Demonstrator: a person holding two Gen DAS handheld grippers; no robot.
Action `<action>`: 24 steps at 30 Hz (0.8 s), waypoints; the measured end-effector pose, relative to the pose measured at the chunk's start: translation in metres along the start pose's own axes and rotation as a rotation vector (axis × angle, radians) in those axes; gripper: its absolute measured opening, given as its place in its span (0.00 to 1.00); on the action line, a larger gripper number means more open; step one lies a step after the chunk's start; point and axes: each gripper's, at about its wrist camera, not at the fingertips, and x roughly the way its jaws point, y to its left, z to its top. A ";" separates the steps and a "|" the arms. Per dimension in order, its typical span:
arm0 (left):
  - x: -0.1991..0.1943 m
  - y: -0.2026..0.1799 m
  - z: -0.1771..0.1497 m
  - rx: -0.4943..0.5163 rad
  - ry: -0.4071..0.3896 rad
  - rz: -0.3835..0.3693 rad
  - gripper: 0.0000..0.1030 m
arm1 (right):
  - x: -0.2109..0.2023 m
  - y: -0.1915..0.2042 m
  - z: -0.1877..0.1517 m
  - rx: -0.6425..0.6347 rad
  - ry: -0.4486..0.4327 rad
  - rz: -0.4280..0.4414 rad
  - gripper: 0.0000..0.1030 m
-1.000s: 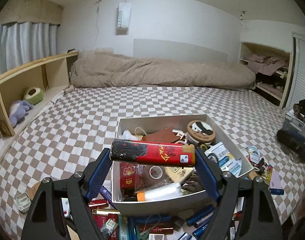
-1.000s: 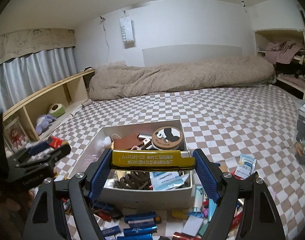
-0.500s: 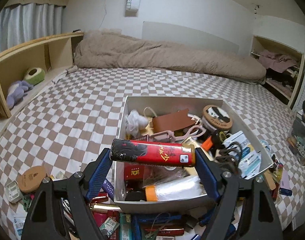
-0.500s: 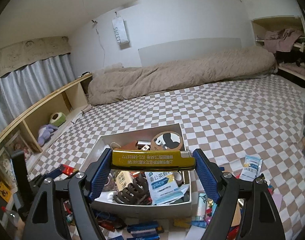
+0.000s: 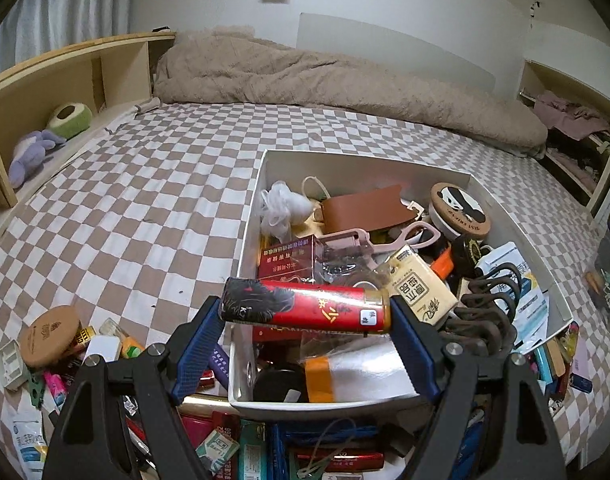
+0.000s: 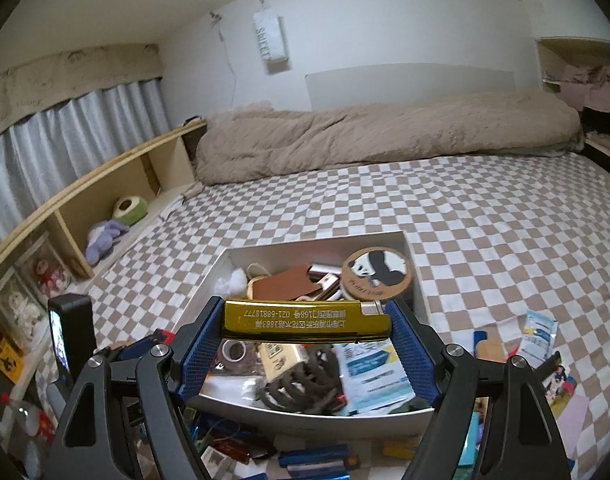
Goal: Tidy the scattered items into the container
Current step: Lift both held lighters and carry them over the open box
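My left gripper (image 5: 305, 312) is shut on a red lighter (image 5: 305, 306) with black artwork, held crosswise by its two ends above the near left part of the white box (image 5: 265, 176). The box is crowded with a brown leather pouch (image 5: 365, 208), a panda tin (image 5: 459, 210), a red carton and a dark hair claw (image 5: 489, 308). My right gripper (image 6: 307, 322) is shut on a gold lighter (image 6: 305, 320), likewise held end to end, hovering over the near edge of the same box (image 6: 409, 240). The left gripper (image 6: 137, 350) shows at the left of the right wrist view.
The box sits on a checkered bed cover (image 5: 125, 208). Loose lighters, packets and cartons litter the cover in front of the box (image 5: 265, 440) and at its right (image 6: 537, 332). A wooden round lid (image 5: 51, 334) lies at left. A beige duvet (image 5: 345, 84) lies far back; a shelf (image 5: 37, 92) runs along the left.
The left gripper has sunk and come closer over the box with the red lighter, so the box looks larger. The right gripper has drifted sideways with the gold lighter. Both grips are unchanged.
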 end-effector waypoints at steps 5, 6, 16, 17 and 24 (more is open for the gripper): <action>0.004 0.004 0.000 -0.008 0.030 -0.019 0.80 | 0.010 0.012 0.000 -0.026 0.026 0.009 0.78; 0.005 0.005 0.000 -0.011 0.036 -0.023 0.80 | 0.012 0.014 -0.001 -0.031 0.031 0.010 0.78; 0.003 0.008 -0.001 -0.008 0.058 -0.030 0.80 | 0.030 0.034 0.003 -0.073 0.091 0.023 0.78; 0.003 0.008 -0.002 -0.005 0.058 -0.029 0.80 | 0.033 0.036 0.003 -0.073 0.098 0.022 0.78; -0.002 0.010 -0.002 -0.004 0.047 -0.027 0.93 | 0.047 0.044 0.003 -0.072 0.147 0.027 0.78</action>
